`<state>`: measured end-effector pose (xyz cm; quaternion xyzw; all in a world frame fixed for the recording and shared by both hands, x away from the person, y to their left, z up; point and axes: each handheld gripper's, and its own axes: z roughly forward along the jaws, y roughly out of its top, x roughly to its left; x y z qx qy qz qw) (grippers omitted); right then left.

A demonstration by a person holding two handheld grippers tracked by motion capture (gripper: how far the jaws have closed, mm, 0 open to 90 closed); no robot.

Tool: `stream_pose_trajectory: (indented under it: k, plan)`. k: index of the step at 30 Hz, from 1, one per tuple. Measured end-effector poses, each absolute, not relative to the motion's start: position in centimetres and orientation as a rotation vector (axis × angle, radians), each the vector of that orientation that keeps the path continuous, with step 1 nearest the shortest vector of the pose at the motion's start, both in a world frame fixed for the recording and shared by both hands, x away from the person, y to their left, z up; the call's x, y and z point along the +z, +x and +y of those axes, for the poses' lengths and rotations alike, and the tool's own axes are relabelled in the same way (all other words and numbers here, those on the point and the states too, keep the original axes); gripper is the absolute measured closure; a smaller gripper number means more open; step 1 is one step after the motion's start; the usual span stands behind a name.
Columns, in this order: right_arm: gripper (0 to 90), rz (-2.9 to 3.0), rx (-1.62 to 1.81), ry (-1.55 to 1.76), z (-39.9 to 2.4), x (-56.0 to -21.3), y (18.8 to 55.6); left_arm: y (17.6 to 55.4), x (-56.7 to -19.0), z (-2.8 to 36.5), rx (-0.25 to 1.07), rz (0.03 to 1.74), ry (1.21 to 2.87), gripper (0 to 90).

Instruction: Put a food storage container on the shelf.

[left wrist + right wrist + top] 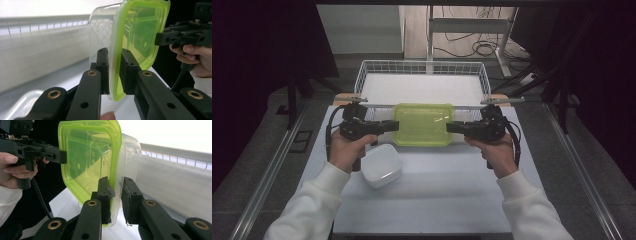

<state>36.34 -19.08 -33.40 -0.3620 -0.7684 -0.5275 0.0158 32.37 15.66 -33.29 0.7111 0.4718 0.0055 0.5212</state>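
Green-lidded clear container (423, 124) is clamped at both short ends: left gripper (393, 125) pinches the lid rim on its left edge, jaws nearly together on the thin rim, and right gripper (451, 127) pinches the opposite edge the same way. Container is held off the white table (437, 200), lid facing up toward the high view, long axis running left to right between the two grippers, just in front of the near wall of the white wire basket (422, 67). An open white tub (382, 165) sits on the table close below the left hand (343, 150), apart from the container.
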Motion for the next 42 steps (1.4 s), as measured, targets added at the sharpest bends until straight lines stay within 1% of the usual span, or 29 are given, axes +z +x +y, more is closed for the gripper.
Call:
stream_pose_trajectory:
  k: [6,20,29,31,42]
  plan:
    - [78.2,-2.368,-1.669,-1.137,-19.0,-32.5,38.1,34.4,-32.3,16.0,-0.005,1.128,1.694,79.2]
    - [78.6,-2.343,-1.676,-1.160,-17.8,-31.4,41.1,36.9,-31.3,17.0,0.004,1.140,1.688,79.3]
    - [78.7,-2.325,-1.695,-1.173,-17.7,-30.2,42.9,38.8,-30.1,17.0,0.018,1.143,1.682,79.5]
    - [78.7,-2.321,-1.688,-1.182,-17.8,-30.0,43.5,39.7,-29.9,16.9,0.009,1.151,1.679,79.5]
    - [79.0,-2.288,-1.674,-1.238,-18.5,-30.1,46.2,42.7,-29.9,16.2,-0.021,1.160,1.691,79.5]
